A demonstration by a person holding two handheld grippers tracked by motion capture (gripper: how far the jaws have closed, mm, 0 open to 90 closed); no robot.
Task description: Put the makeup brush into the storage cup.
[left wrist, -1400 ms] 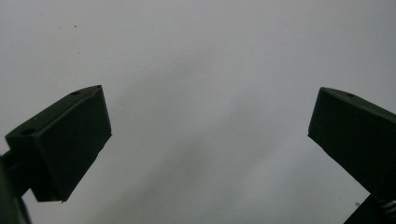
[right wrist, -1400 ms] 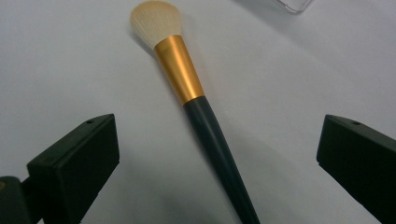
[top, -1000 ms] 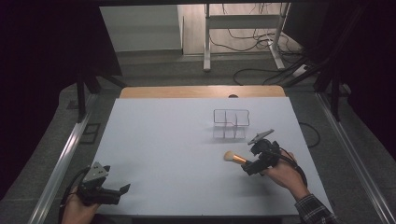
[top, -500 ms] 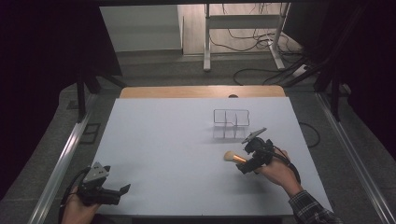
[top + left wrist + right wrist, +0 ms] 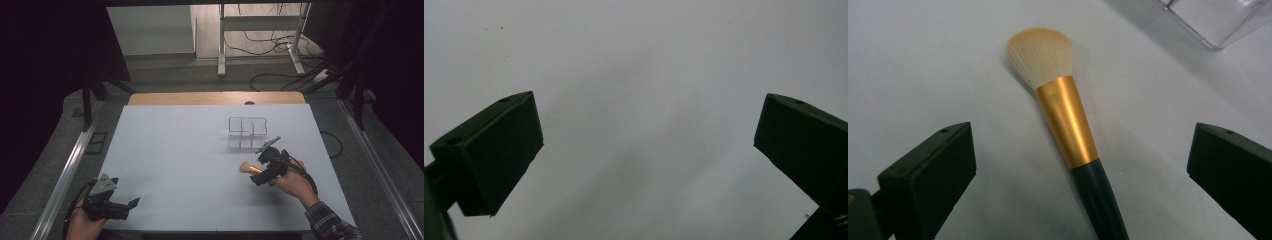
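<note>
A makeup brush [image 5: 246, 167] with pale bristles, a gold ferrule and a dark handle lies on the white table [image 5: 180, 160], right of centre. My right gripper [image 5: 258, 173] is down at the table over the brush handle. In the right gripper view the brush [image 5: 1068, 120] lies between the two jaws, which stand wide apart and do not touch it; the gripper [image 5: 1081, 137] is open. My left gripper [image 5: 131, 204] rests at the near left corner, open, with bare table between its jaws [image 5: 649, 110].
A clear plastic organiser [image 5: 247, 132] with several compartments stands just beyond the brush; its corner [image 5: 1218, 20] shows at the top right of the right gripper view. A wooden strip [image 5: 215, 98] edges the table's far side.
The right gripper has shifted slightly left, closer along the brush handle. The brush and the left gripper have not moved.
</note>
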